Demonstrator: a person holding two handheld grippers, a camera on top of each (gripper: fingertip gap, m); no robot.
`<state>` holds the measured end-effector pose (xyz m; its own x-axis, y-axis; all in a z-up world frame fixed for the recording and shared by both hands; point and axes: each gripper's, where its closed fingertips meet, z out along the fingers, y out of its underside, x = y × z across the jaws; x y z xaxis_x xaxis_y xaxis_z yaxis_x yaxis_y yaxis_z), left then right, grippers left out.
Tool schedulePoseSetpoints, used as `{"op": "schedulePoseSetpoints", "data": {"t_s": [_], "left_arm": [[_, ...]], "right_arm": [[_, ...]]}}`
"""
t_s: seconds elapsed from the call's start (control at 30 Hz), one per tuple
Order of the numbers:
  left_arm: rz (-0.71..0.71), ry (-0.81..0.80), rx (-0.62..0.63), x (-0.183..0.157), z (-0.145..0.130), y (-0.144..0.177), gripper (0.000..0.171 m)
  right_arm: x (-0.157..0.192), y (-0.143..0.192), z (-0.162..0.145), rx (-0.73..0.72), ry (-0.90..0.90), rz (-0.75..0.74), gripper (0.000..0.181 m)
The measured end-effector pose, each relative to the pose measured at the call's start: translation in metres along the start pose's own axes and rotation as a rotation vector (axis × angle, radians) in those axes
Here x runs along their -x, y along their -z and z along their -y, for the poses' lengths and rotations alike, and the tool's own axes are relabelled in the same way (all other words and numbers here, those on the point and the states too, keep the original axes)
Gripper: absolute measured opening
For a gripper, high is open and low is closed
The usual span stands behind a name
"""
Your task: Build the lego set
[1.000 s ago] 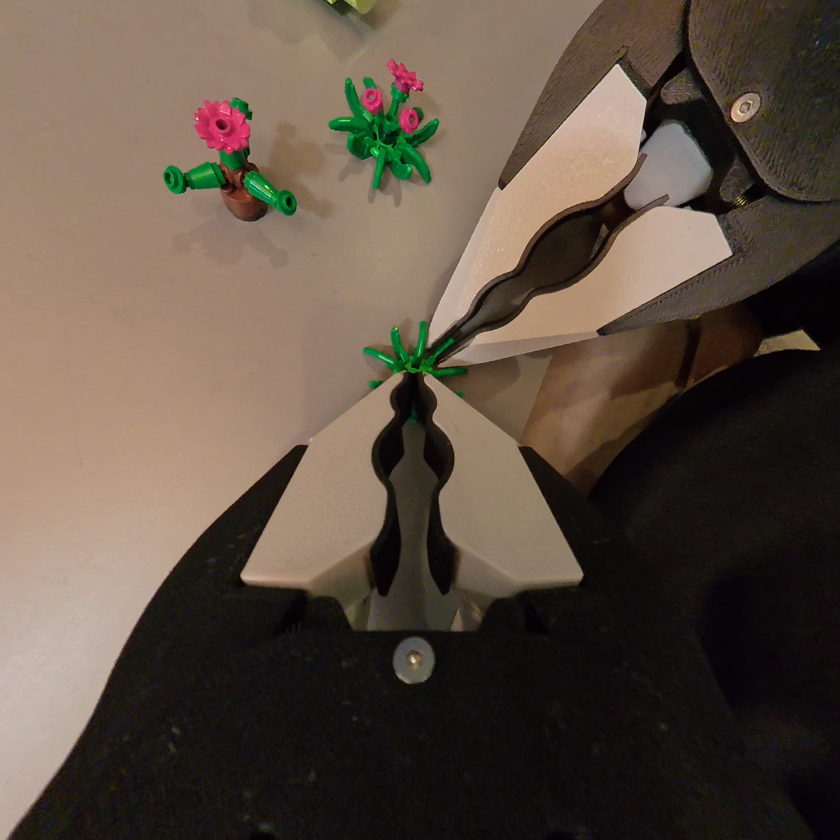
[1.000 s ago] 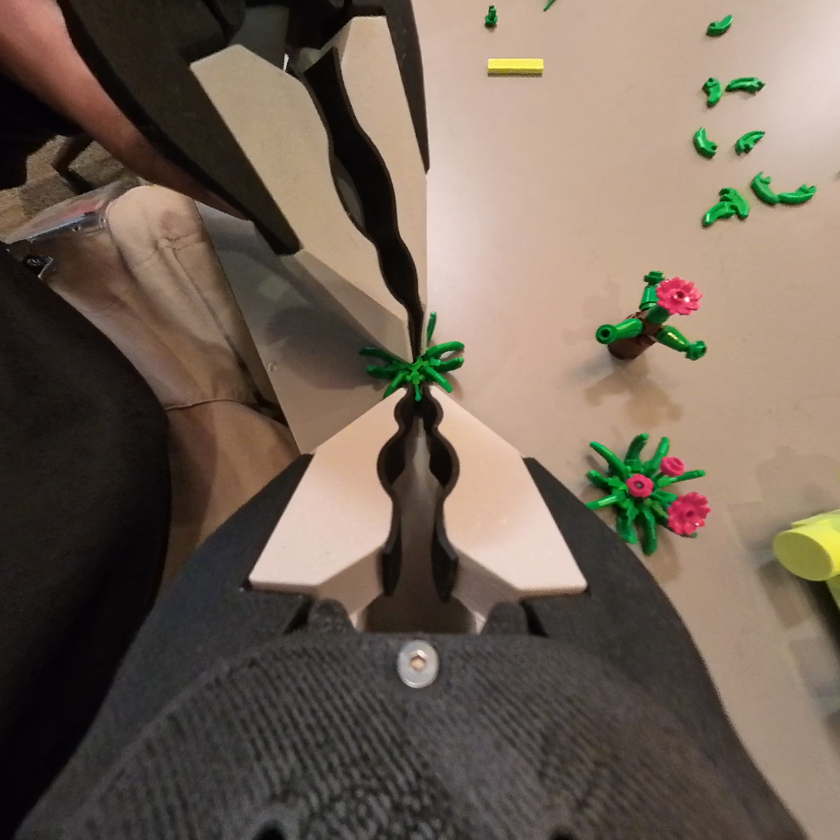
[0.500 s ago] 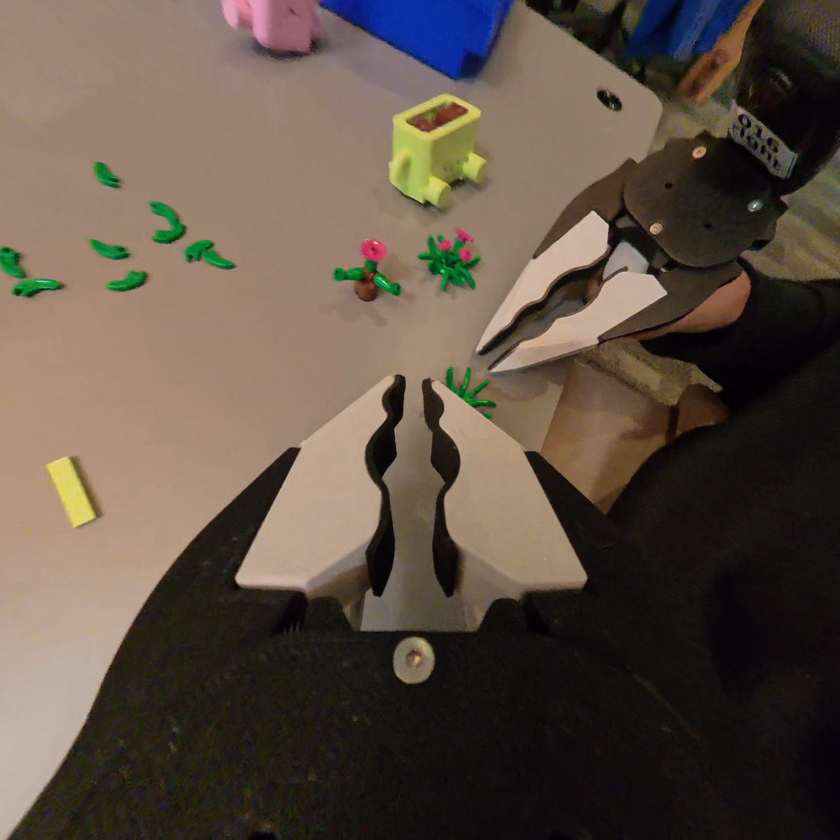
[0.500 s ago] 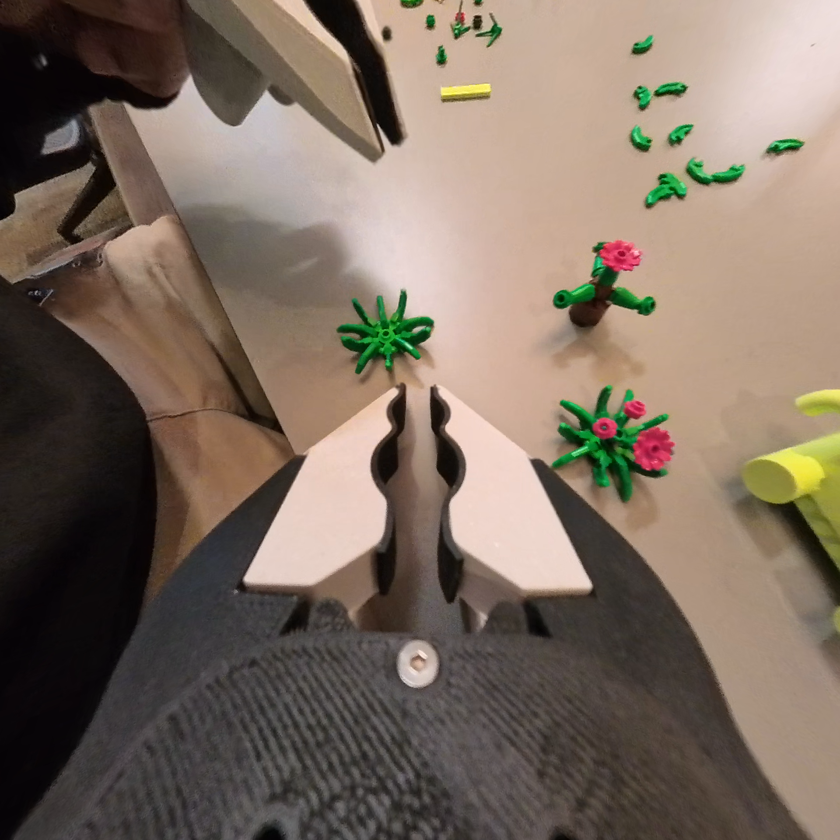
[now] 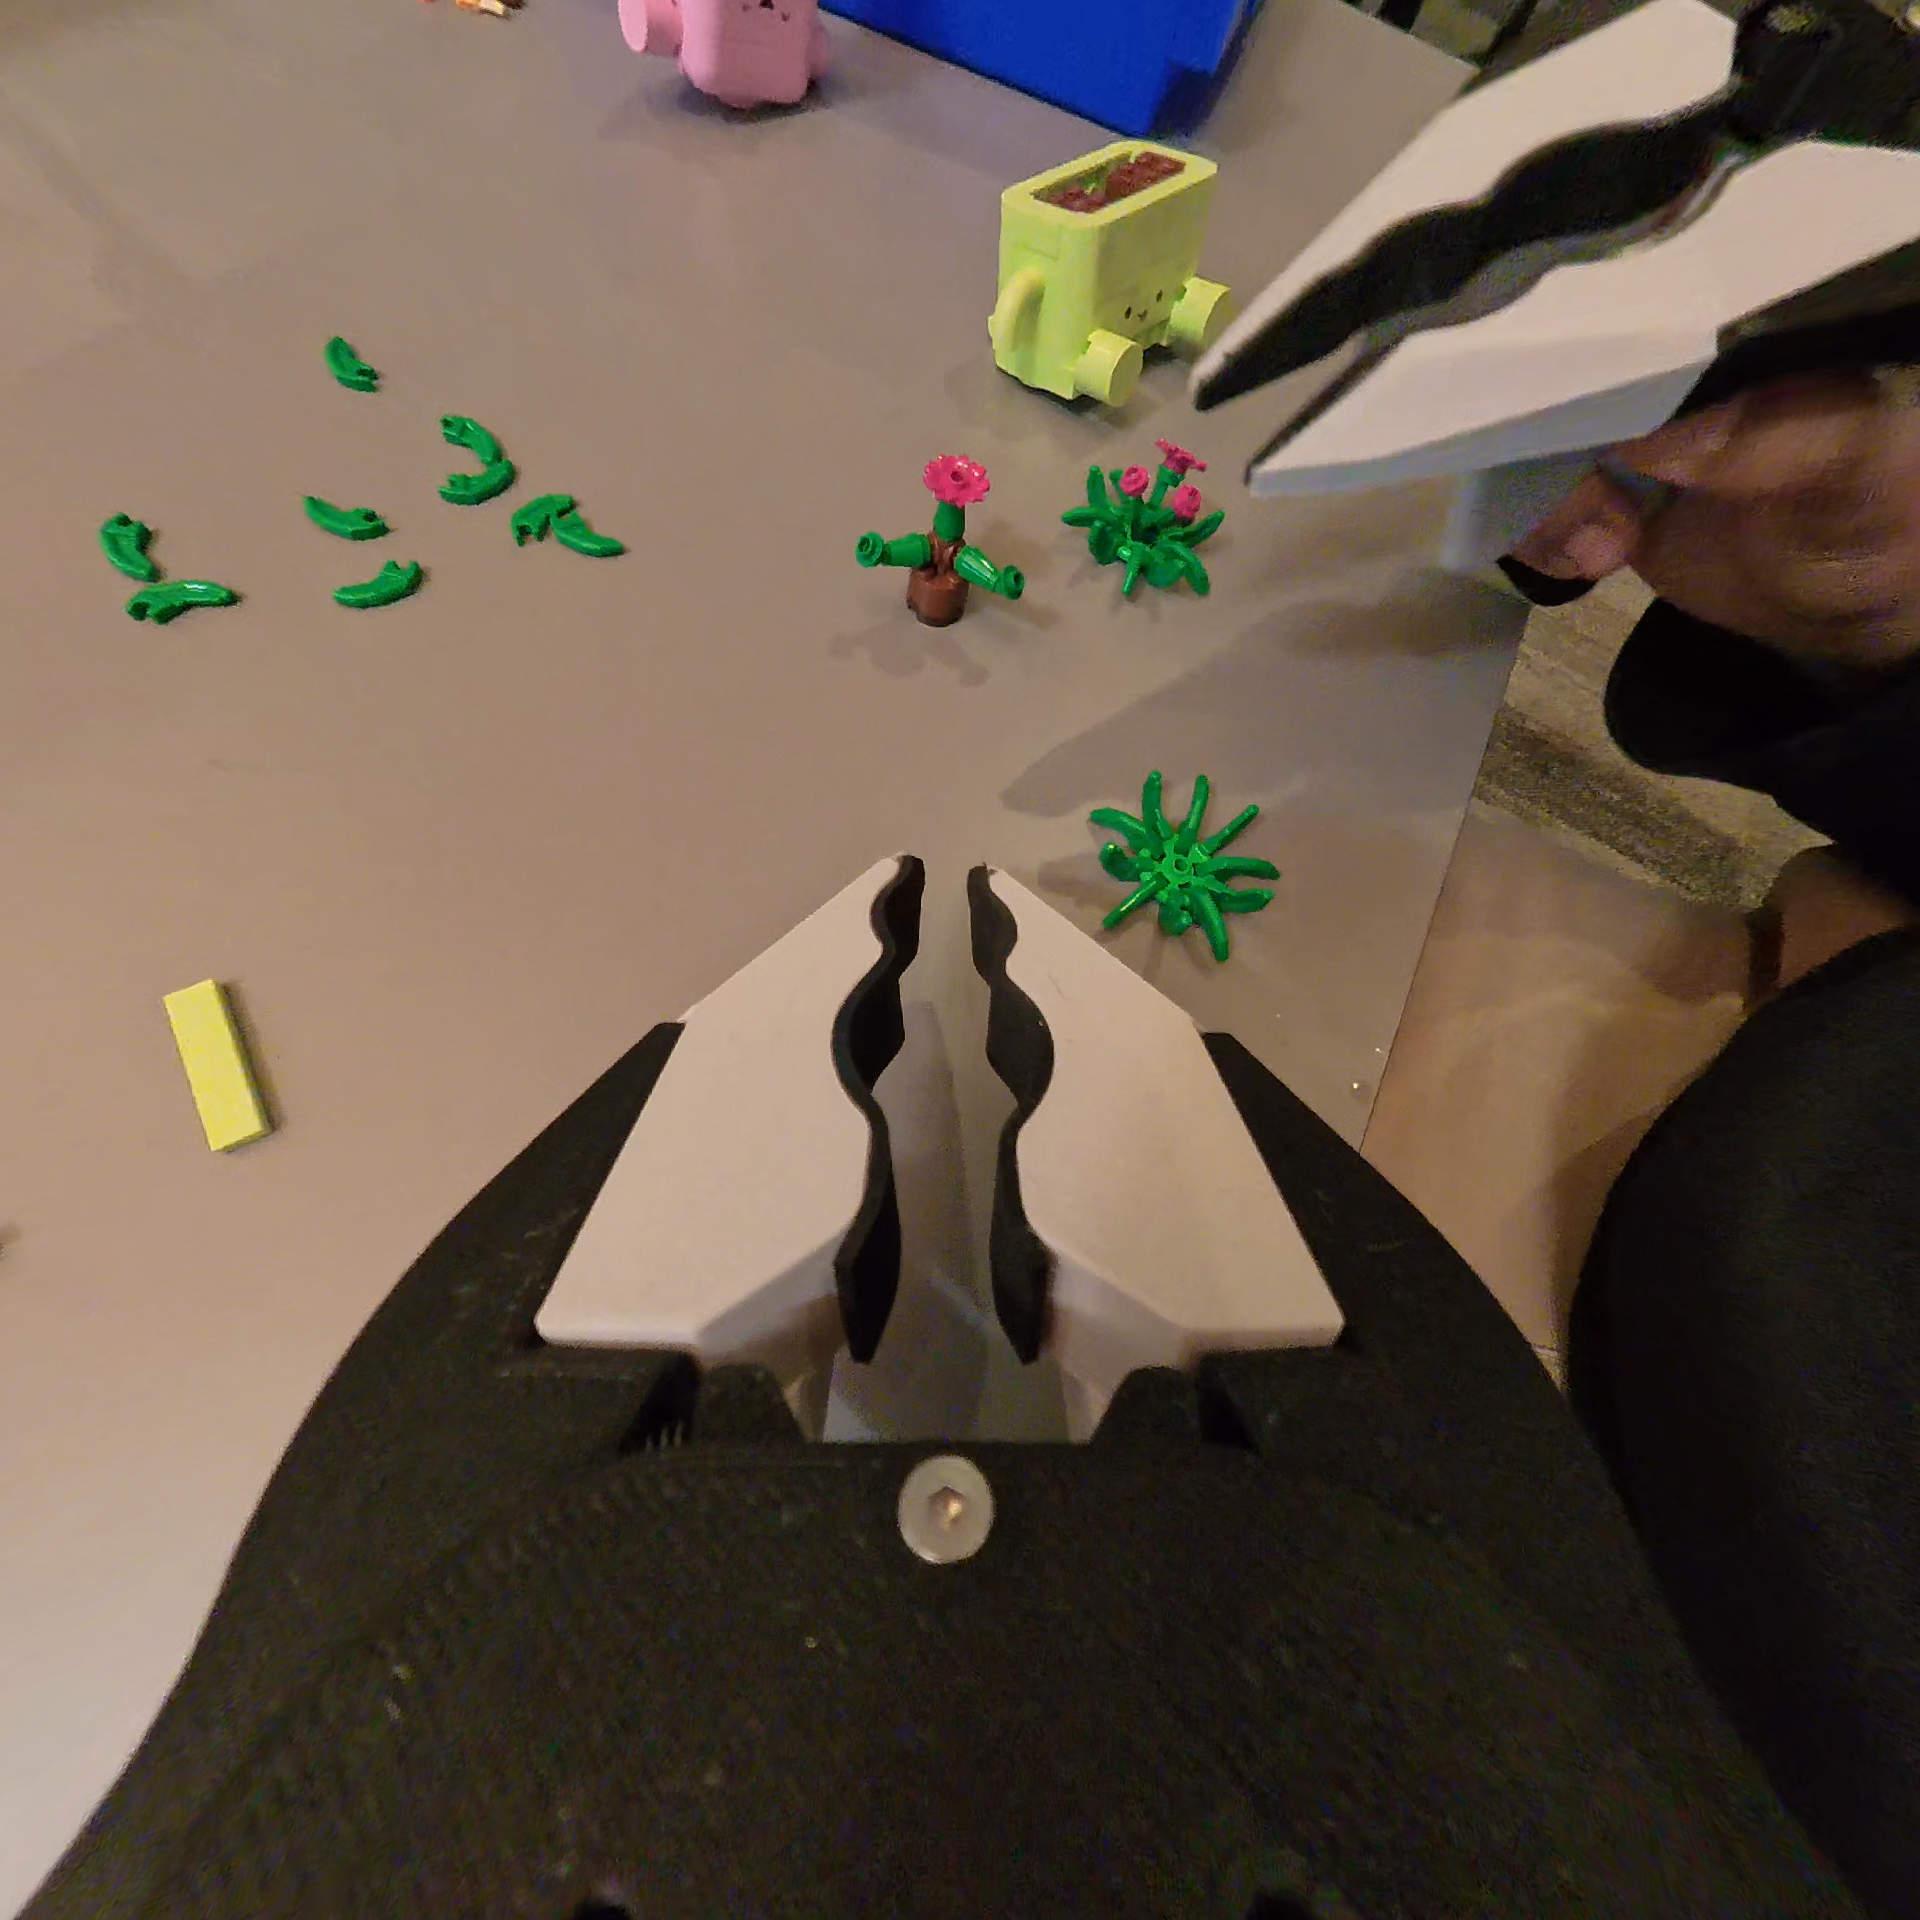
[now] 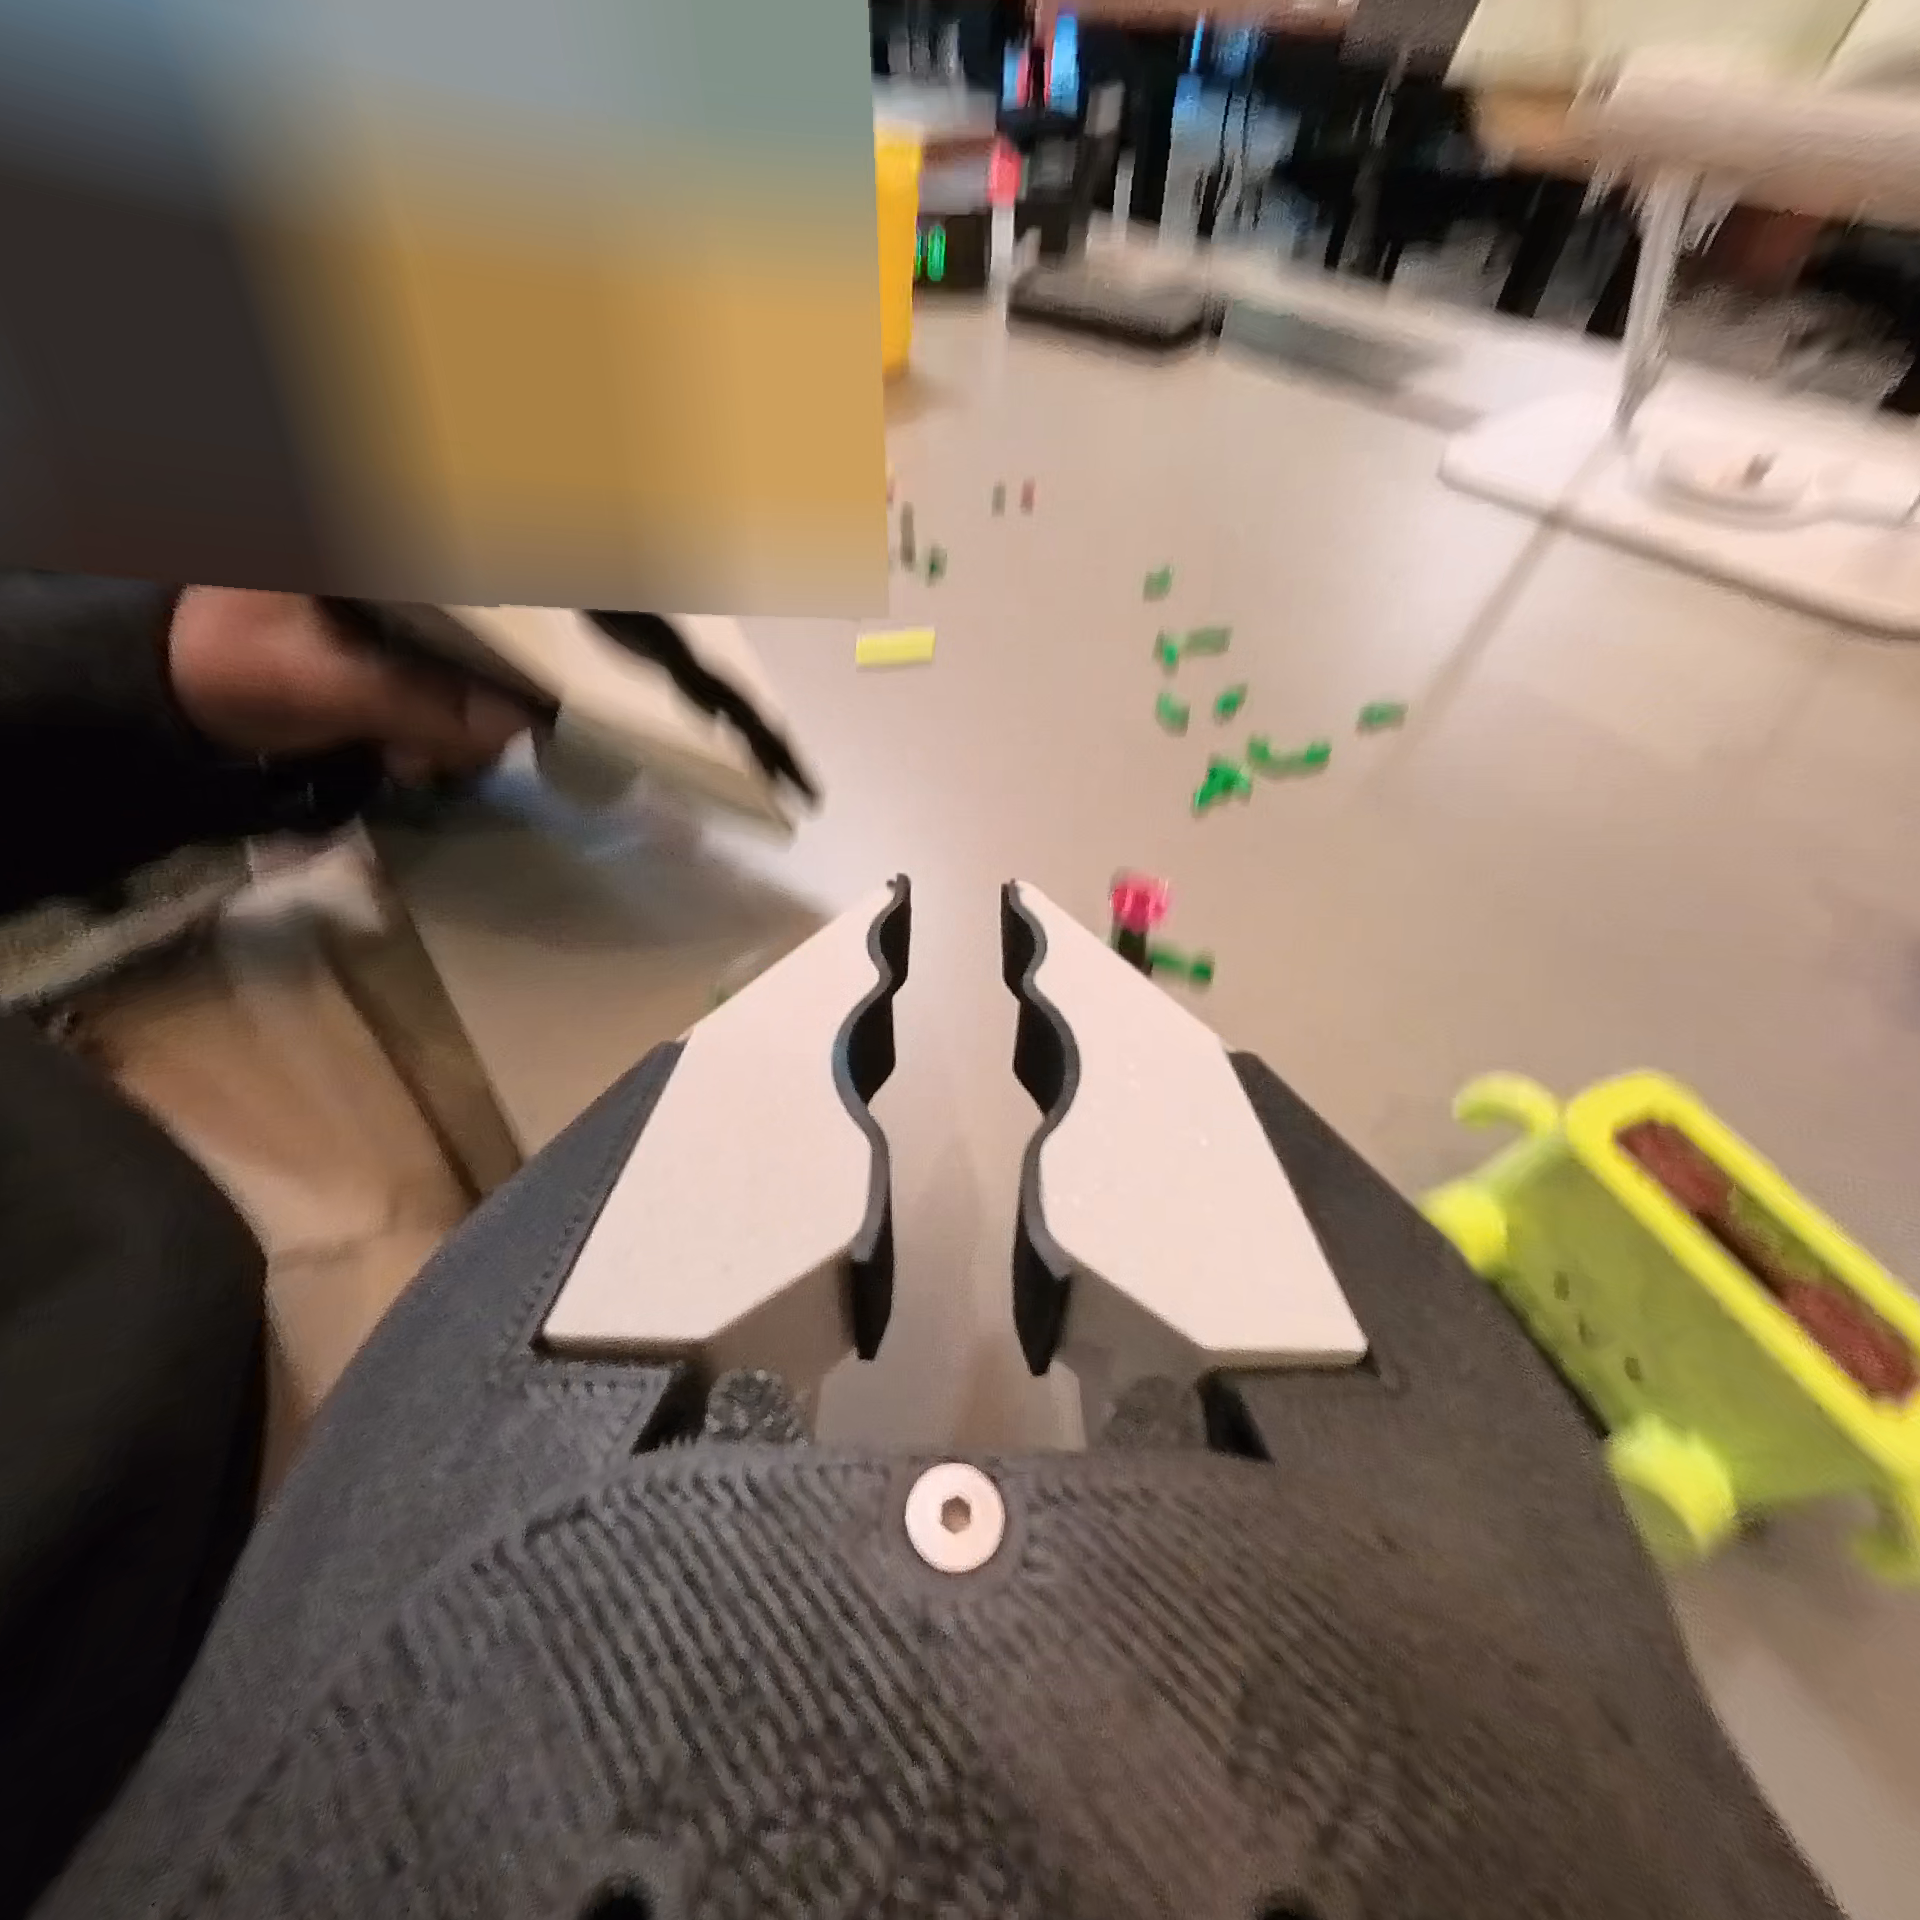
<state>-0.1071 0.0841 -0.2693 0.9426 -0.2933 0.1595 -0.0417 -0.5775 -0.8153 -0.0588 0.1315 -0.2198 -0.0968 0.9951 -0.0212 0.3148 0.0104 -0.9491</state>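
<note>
While both grippers hang above the grey table (image 5: 520, 779), left gripper (image 5: 943, 878) jaws stand narrowly parted, empty; right gripper (image 6: 954, 894) jaws parted wider, empty; green leaf rosette (image 5: 1182, 864) lies just beside the left tips

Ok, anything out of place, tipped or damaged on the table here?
Nothing looks damaged. The lime-green planter stands upright. The spiky green leaf piece lies alone near the table edge, held by neither the left gripper nor the right gripper; both are open. Curved green leaves lie scattered, as loose parts would.
</note>
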Motion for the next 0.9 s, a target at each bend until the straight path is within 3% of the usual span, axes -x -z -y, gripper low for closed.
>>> {"op": "schedulePoseSetpoints", "data": {"t_s": [0.13, 0.27, 0.53, 0.9], "left_arm": [[-0.010, -0.016, -0.025, -0.003, 0.002, 0.003, 0.010], [0.002, -0.032, -0.028, -0.004, 0.002, 0.003, 0.011], [0.035, -0.086, 0.063, -0.005, -0.008, -0.006, 0.016], [0.029, -0.040, 0.116, -0.001, -0.014, -0.012, 0.020]], "right_arm": [[-0.004, -0.011, 0.006, -0.046, -0.043, 0.019, 0.018], [-0.012, -0.013, -0.007, 0.004, 0.005, -0.035, 0.016], [-0.013, -0.005, -0.011, 0.010, 0.015, -0.007, 0.016], [-0.005, -0.012, -0.019, 0.074, 0.089, 0.001, 0.014]]}}
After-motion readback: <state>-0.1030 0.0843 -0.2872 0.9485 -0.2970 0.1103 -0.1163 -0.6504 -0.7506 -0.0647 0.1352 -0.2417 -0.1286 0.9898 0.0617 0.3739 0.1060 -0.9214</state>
